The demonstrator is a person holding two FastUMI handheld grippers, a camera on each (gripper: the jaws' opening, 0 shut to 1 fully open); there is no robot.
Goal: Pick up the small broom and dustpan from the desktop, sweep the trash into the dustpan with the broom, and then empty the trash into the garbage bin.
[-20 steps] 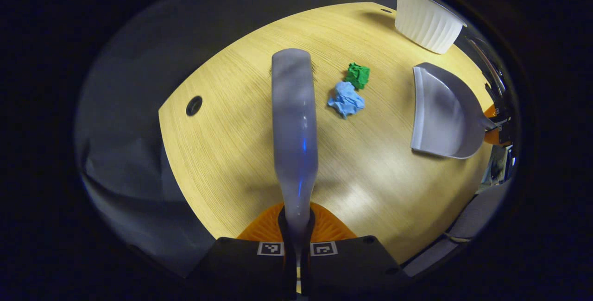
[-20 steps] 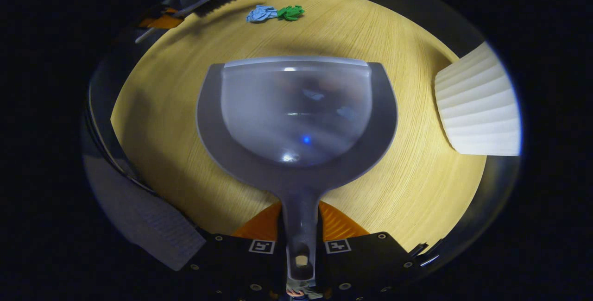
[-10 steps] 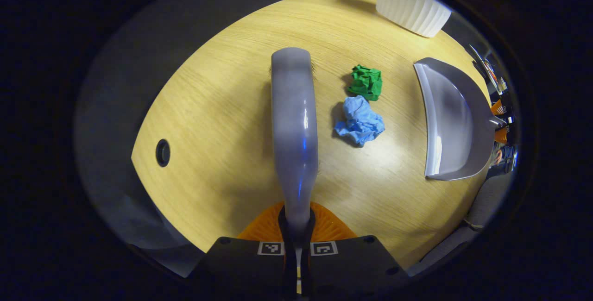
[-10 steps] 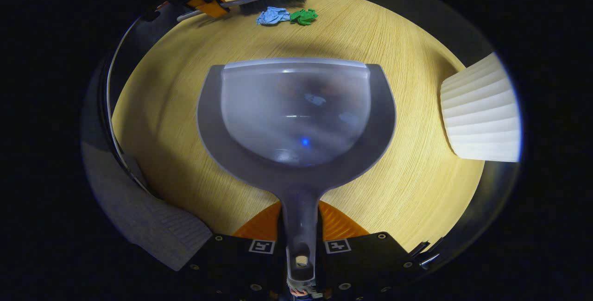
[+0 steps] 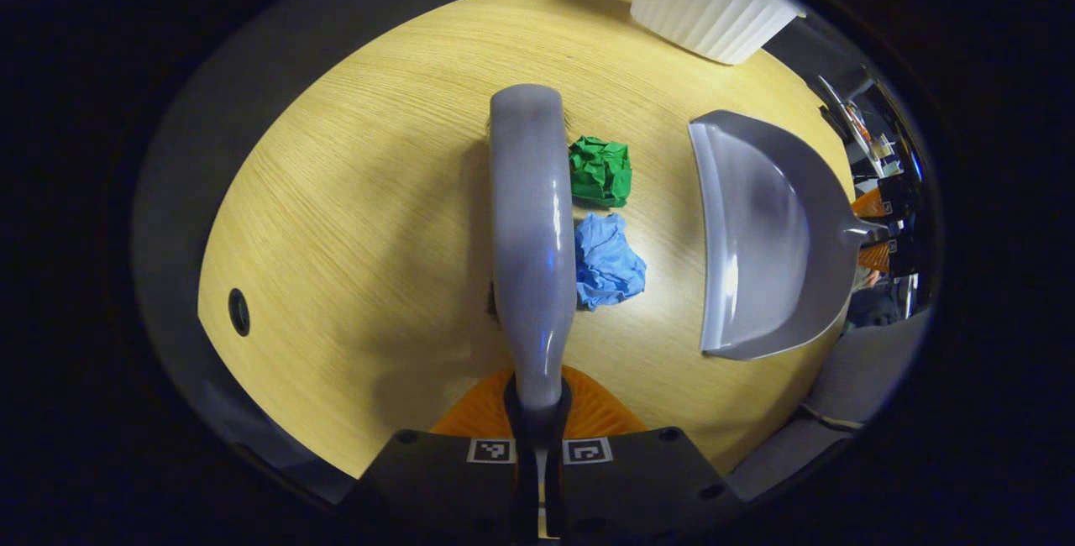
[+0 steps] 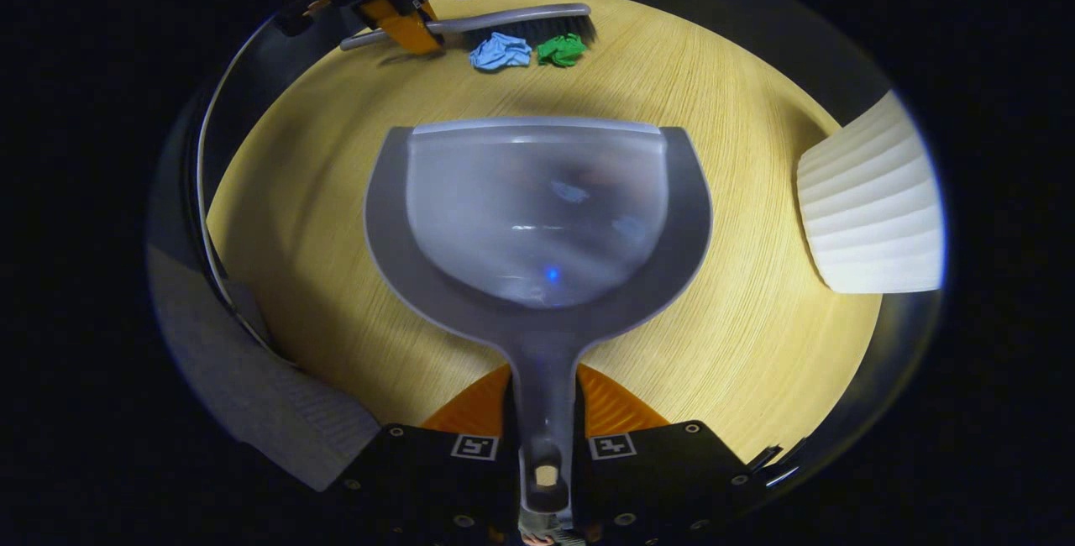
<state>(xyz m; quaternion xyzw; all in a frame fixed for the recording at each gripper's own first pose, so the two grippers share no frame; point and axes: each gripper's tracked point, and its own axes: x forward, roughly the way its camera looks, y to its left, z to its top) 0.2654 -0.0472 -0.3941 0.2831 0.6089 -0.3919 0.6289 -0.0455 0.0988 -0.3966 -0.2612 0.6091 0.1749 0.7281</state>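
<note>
My left gripper [image 5: 538, 412] is shut on the handle of the grey broom [image 5: 532, 235], which reaches out over the wooden desktop [image 5: 361, 193]. A green paper wad [image 5: 601, 170] and a blue paper wad [image 5: 608, 260] lie right beside the broom's right side. Further right, the grey dustpan [image 5: 768, 235] faces them with its lip towards the wads. My right gripper [image 6: 544, 412] is shut on the dustpan [image 6: 537, 210] handle. In the right gripper view the broom [image 6: 504, 23], blue wad [image 6: 500, 52] and green wad [image 6: 561, 49] lie beyond the pan's lip, with the left gripper [image 6: 399, 17] there.
A white ribbed garbage bin [image 5: 710, 4] stands at the far right of the desktop, also as the bin [image 6: 873, 210] right of the dustpan. A round cable hole [image 5: 238, 312] sits near the desktop's left edge. A grey sleeve [image 6: 269, 403] shows at lower left.
The broom has come in against the two paper wads, which were apart from it before. The dustpan has moved closer to the wads from the other side.
</note>
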